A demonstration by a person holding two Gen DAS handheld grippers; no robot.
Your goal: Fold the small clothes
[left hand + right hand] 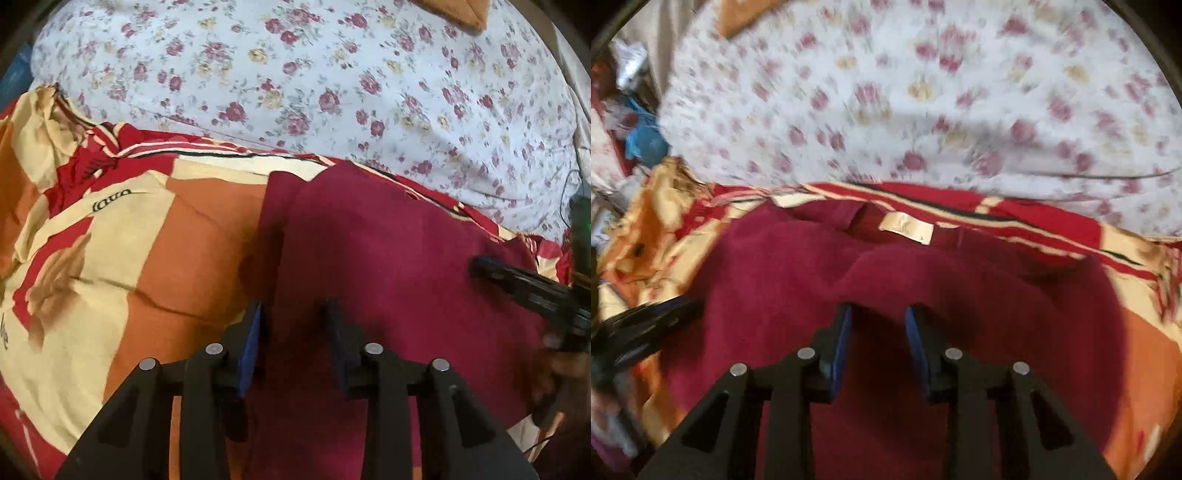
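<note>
Both grippers angle steeply down, jaws slightly spread and pinching nothing: the left gripper point(294, 314) at the maroon garment's point(388, 251) left edge, the right gripper point(877, 317) over its middle. Motion blur smears the floral sheet point(923, 110). Patterned bedcover point(129, 240) lies open leftward.

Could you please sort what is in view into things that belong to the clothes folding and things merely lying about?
Belongs to the job:
- dark red soft fabric garment
- left hand-held gripper
- right hand-held gripper

Lying about:
- red, orange and cream patterned sheet
- white floral bedsheet
- blue crumpled item
</note>
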